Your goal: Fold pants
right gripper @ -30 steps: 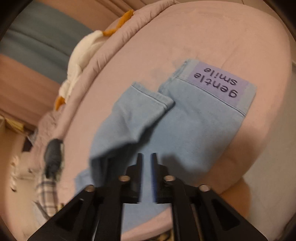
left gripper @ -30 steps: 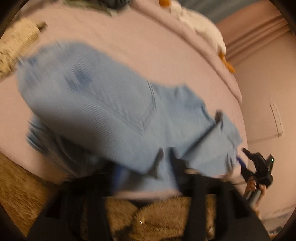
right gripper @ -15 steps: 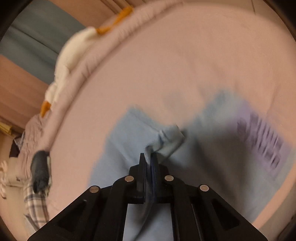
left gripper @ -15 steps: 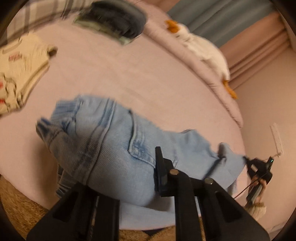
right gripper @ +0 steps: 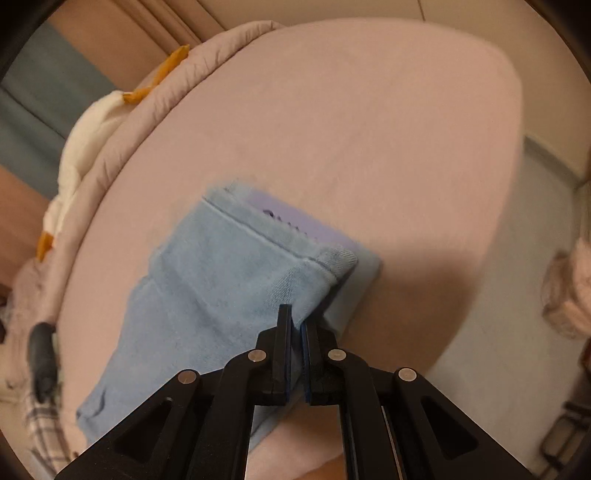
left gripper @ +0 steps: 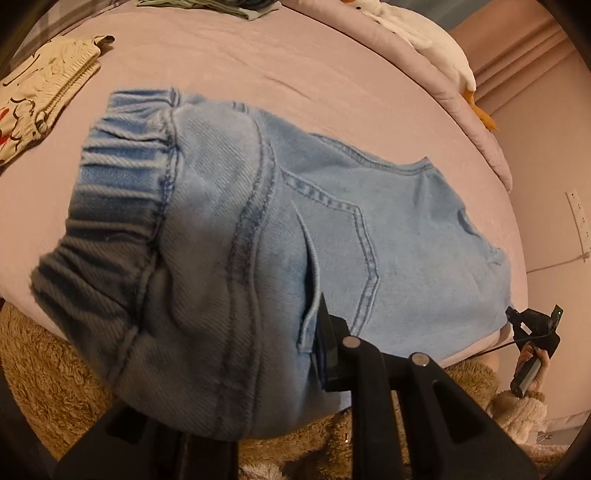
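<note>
Light blue denim pants (left gripper: 280, 221) lie on a pink bed (left gripper: 258, 62), waistband end at the left, near the bed's front edge. The waist end is draped over my left gripper (left gripper: 288, 343); only its right finger (left gripper: 328, 347) shows, the other is hidden under the cloth, holding a fold. In the right wrist view the pant leg (right gripper: 221, 295) lies over the other leg, whose purple label (right gripper: 303, 221) peeks out. My right gripper (right gripper: 295, 325) is shut on the leg's hem corner. The right gripper also shows in the left wrist view (left gripper: 535, 325).
A cream printed garment (left gripper: 40, 96) lies at the bed's left. Folded dark clothes (left gripper: 221, 5) and a white goose plush (left gripper: 436, 40) sit at the far side. A brown shaggy rug (left gripper: 44, 369) covers the floor below the bed edge.
The right gripper carried one pant leg's hem across and laid it over the other leg, covering most of the label. The left gripper pulled the waist end closer; it now drapes over the gripper.
</note>
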Available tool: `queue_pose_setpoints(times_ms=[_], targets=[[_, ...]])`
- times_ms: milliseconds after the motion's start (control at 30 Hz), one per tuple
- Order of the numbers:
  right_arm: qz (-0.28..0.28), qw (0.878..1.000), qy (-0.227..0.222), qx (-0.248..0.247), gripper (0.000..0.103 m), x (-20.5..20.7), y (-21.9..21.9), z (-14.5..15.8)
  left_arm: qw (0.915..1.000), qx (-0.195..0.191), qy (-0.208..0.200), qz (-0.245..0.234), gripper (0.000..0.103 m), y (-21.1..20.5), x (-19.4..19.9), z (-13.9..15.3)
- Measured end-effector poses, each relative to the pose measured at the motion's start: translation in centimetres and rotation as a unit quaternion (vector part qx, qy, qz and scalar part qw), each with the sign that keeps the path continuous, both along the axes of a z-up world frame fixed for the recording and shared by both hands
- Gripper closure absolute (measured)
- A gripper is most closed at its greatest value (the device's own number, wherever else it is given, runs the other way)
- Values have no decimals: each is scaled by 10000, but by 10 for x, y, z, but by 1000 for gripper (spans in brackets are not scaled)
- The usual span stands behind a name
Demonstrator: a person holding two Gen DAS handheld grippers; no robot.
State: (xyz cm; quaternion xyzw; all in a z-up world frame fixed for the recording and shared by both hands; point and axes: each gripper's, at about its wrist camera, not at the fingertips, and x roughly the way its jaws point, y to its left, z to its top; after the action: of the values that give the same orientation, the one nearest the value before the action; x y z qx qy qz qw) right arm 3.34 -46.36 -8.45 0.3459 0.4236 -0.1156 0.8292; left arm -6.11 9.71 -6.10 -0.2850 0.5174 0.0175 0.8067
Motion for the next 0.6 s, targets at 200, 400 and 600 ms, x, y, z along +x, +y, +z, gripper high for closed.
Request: queue_pose_setpoints(times_ms=[200, 400, 600], targets=[[524, 9969, -474, -342, 98, 48, 23, 59, 9964, -15, -841, -40, 92, 14, 35, 65], [1069, 9719, -2076, -297, 98, 84, 67, 174, 9847, -57, -1712, 308, 93, 43, 49, 125], [402, 9816, -1748, -662, 98, 21, 36, 136, 9964, -224, -810, -133, 90, 18, 14, 60]])
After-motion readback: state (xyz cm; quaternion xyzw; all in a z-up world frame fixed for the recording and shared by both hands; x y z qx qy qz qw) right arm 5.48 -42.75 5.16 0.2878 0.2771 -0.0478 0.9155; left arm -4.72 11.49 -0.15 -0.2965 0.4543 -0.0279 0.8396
